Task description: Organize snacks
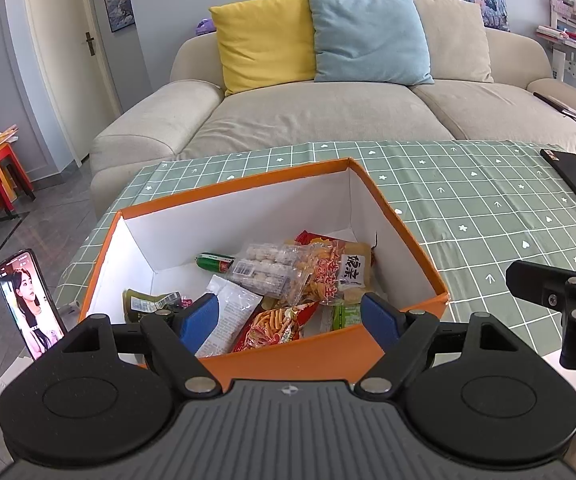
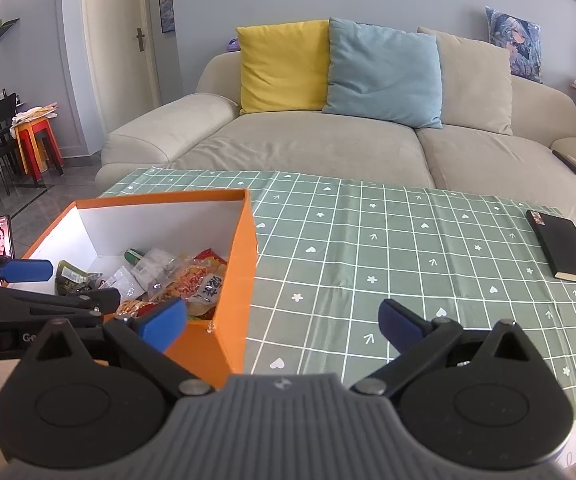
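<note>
An orange box [image 1: 320, 354] with white inner walls stands on the green checked tablecloth; it also shows in the right wrist view [image 2: 239, 276]. It holds several snack packets [image 1: 288, 276], among them a clear tray of round sweets, red-orange bags and a green sausage [image 1: 215, 263]. The snacks show in the right wrist view too [image 2: 183, 280]. My left gripper [image 1: 290, 320] is open and empty, just above the box's near edge. My right gripper [image 2: 283, 320] is open and empty, to the right of the box over the cloth.
A black notebook [image 2: 568, 250] lies at the table's far right. A phone [image 1: 29, 304] stands upright left of the box. A beige sofa [image 1: 328, 116] with yellow, blue and beige cushions is behind the table. Red and orange stools [image 2: 37, 144] stand far left.
</note>
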Demonstrator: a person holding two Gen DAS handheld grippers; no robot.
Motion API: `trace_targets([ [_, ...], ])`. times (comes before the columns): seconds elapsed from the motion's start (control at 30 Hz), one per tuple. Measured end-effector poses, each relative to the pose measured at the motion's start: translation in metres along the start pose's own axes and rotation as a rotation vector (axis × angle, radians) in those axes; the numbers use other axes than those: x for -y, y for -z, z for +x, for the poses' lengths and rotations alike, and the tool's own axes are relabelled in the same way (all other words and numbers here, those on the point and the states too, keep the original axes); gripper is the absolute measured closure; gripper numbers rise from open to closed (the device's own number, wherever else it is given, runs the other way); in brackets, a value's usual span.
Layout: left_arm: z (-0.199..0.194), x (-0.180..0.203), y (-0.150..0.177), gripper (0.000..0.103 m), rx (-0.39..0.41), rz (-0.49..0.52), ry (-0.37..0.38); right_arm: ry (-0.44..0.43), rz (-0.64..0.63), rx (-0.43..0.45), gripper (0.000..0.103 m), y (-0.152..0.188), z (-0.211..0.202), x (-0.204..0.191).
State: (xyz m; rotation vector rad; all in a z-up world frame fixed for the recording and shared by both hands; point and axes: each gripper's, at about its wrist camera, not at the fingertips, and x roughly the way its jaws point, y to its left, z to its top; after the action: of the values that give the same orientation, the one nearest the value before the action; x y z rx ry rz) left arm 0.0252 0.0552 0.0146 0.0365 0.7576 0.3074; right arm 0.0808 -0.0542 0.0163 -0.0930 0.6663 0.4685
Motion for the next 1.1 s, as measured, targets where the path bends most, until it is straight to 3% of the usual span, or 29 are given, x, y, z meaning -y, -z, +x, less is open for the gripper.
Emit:
trace_targets([
  [1.1, -0.0039, -0.0012, -0.0063, 0.01, 0.02, -0.004, 0.016, 0.039, 0.015, -0.01, 0.004, -0.001, 0.0017, 0.0063],
])
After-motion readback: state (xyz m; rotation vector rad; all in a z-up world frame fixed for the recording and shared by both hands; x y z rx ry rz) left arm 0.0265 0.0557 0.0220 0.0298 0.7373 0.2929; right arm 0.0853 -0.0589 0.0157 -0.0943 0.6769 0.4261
